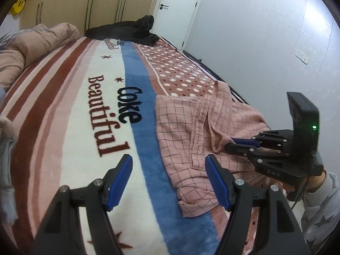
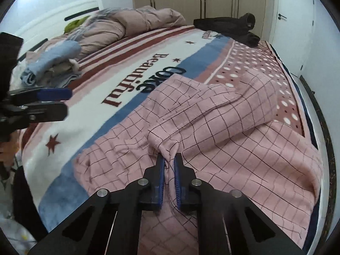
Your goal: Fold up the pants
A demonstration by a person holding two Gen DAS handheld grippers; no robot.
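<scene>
Pink checked pants (image 1: 191, 131) lie crumpled on the striped blanket at the bed's near right edge; they fill the lower right wrist view (image 2: 212, 114). My right gripper (image 2: 169, 159) is shut on a bunched fold of the pants, and it shows from the side in the left wrist view (image 1: 230, 145) with the fabric drawn up to its tips. My left gripper (image 1: 169, 164) is open and empty, hovering over the blanket just left of the pants; it also shows at the left edge of the right wrist view (image 2: 64, 101).
The blanket (image 1: 85, 106) reads "Coke Beautiful". A dark garment (image 1: 131, 29) lies at the far end of the bed. A pink quilt (image 2: 131, 21) and a pile of folded clothes (image 2: 55, 63) sit by the headboard. Wardrobes and a white door stand behind; a wall runs on the right.
</scene>
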